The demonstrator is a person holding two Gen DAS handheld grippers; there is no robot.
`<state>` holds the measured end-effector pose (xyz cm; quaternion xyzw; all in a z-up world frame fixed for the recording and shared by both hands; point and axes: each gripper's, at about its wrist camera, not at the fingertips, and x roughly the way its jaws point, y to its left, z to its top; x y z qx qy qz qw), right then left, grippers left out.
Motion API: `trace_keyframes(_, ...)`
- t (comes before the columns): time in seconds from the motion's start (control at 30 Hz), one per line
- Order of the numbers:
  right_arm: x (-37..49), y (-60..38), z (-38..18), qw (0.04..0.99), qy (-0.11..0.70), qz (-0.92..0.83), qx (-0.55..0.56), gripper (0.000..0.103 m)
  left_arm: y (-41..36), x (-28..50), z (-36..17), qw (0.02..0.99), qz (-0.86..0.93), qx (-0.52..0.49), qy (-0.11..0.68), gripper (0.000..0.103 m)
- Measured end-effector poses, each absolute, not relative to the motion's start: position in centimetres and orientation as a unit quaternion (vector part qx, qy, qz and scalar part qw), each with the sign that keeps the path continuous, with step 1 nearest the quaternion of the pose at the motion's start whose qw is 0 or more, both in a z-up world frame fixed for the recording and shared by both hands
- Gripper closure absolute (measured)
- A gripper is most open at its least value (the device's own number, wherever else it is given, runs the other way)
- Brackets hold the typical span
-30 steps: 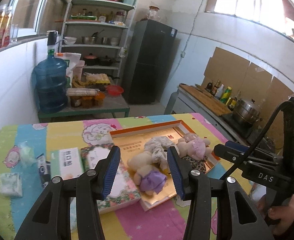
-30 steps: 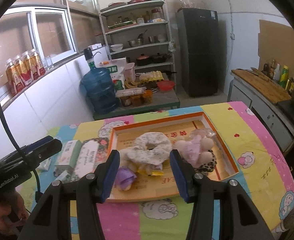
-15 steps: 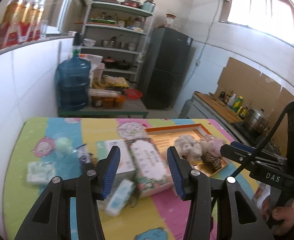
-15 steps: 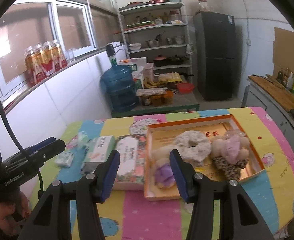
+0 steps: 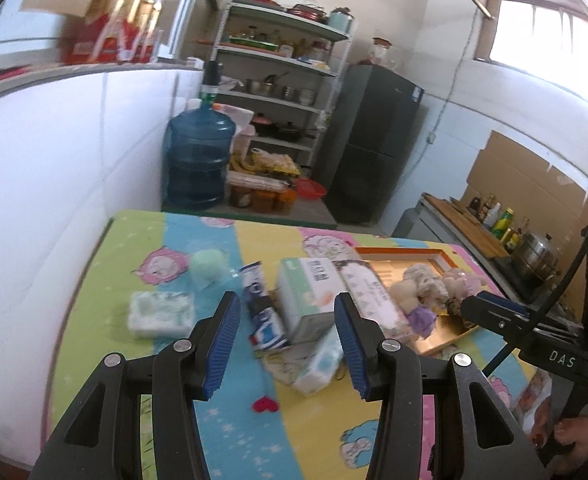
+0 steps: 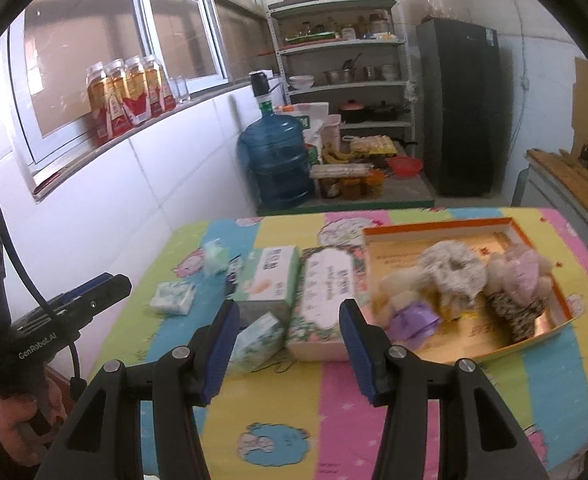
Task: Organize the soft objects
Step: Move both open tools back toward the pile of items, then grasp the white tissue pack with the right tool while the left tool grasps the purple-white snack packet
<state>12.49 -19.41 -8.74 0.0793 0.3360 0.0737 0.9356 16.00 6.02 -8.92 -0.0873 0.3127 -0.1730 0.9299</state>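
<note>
An orange-rimmed box (image 6: pixel 510 225) on the colourful table holds soft things: a white scrunchie (image 6: pixel 452 268), a pink plush (image 6: pixel 522 270), a purple piece (image 6: pixel 412 320) and a leopard piece (image 6: pixel 512 312). The box also shows in the left wrist view (image 5: pixel 438 258). Left of it lie a floral tissue box (image 6: pixel 326 292), a white-green box (image 6: pixel 274 276), a small tissue pack (image 6: pixel 260 338), another pack (image 5: pixel 160 312) and a green puff (image 5: pixel 208 266). My left gripper (image 5: pixel 286 344) is open and empty above the packs. My right gripper (image 6: pixel 288 354) is open and empty above the floral box.
A blue-white tube (image 5: pixel 260 304) lies between the packs. The white tiled wall (image 5: pixel 54 200) runs along the table's left side. A blue water jug (image 6: pixel 276 164), shelves (image 6: pixel 346 64) and a dark fridge (image 6: pixel 462 112) stand beyond the far edge.
Both grippers have swung left, away from the orange box and over the tissue boxes and packs. Both stay open and empty.
</note>
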Motion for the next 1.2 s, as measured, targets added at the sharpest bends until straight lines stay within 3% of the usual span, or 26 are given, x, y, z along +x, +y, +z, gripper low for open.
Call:
trace_keyframes(0.6, 16.4, -13.7, -18.7, 0.863, 0.463, 0.045, 0.196, 0.051, 14.6, 13.5, -12.5, 0.929, -0.102, -0.121, 0.334, 0.053)
trace_keyframes(0.8, 17.0, -12.2, -19.4, 0.865, 0.465, 0.036, 0.186, 0.051, 16.1, 13.1, -13.9, 0.924, -0.093, -0.132, 0.347, 0.053)
trace_keyframes(0.9, 17.7, -11.2, -19.6, 0.865, 0.467, 0.029, 0.178, 0.040, 16.5, 13.0, -14.2, 0.923, -0.093, -0.135, 0.349, 0.053)
trace_keyframes(1.2, 20.0, -10.0, -20.8, 0.866, 0.474, -0.010, 0.158, 0.039, 17.1, 13.0, -14.9, 0.918, -0.091, -0.142, 0.359, 0.053)
